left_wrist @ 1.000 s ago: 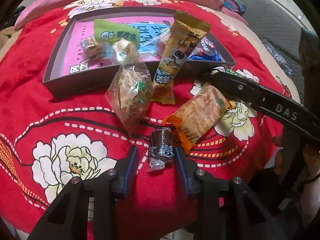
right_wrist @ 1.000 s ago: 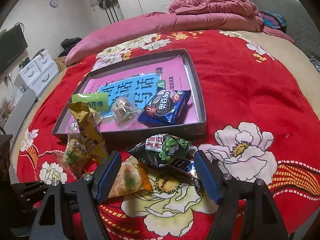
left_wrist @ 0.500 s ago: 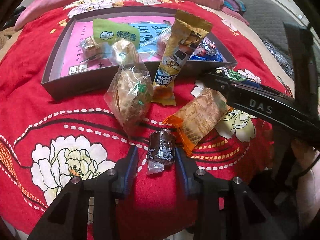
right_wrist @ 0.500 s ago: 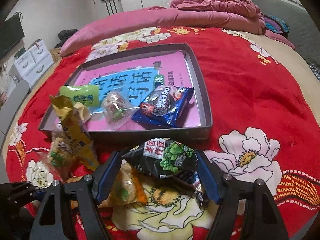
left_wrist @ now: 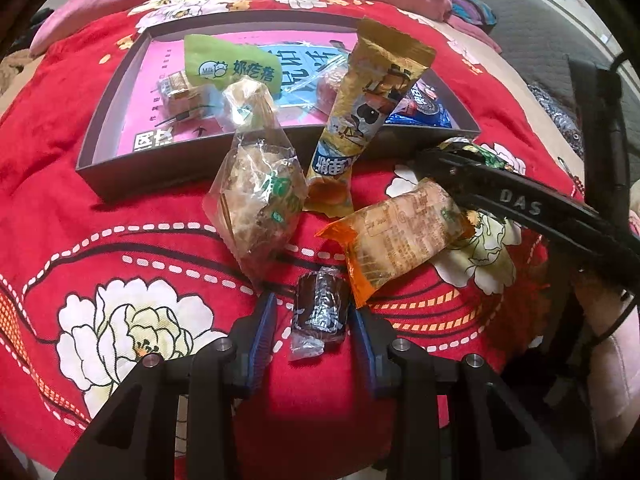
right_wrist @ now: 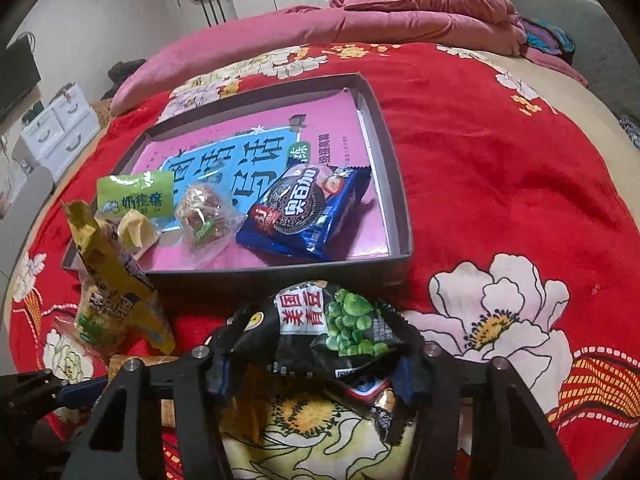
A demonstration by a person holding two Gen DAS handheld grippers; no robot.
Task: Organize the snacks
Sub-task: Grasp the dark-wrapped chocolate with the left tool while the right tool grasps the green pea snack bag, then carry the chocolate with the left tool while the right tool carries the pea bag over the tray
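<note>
My right gripper (right_wrist: 316,368) is shut on a black packet of green peas (right_wrist: 332,328), held just in front of the dark shallow box (right_wrist: 392,168). In the box lie a blue Oreo pack (right_wrist: 308,208), a green milk-snack packet (right_wrist: 136,198) and a clear-wrapped sweet (right_wrist: 202,220). My left gripper (left_wrist: 310,320) is open around a small dark chocolate (left_wrist: 320,312) on the bedspread, fingers not touching it. An orange cracker pack (left_wrist: 400,236), a clear bag of pastry (left_wrist: 260,200) and a yellow packet (left_wrist: 368,120) lie before the box.
The box (left_wrist: 100,160) sits on a red flowered bedspread (right_wrist: 500,184). The right gripper's black body (left_wrist: 520,204) crosses the right of the left wrist view. Pink bedding (right_wrist: 400,12) lies behind; a white drawer unit (right_wrist: 60,128) stands at far left.
My right gripper has closed on the green pea packet and lifted it off the bedspread toward the box. My left gripper has stayed around the chocolate.
</note>
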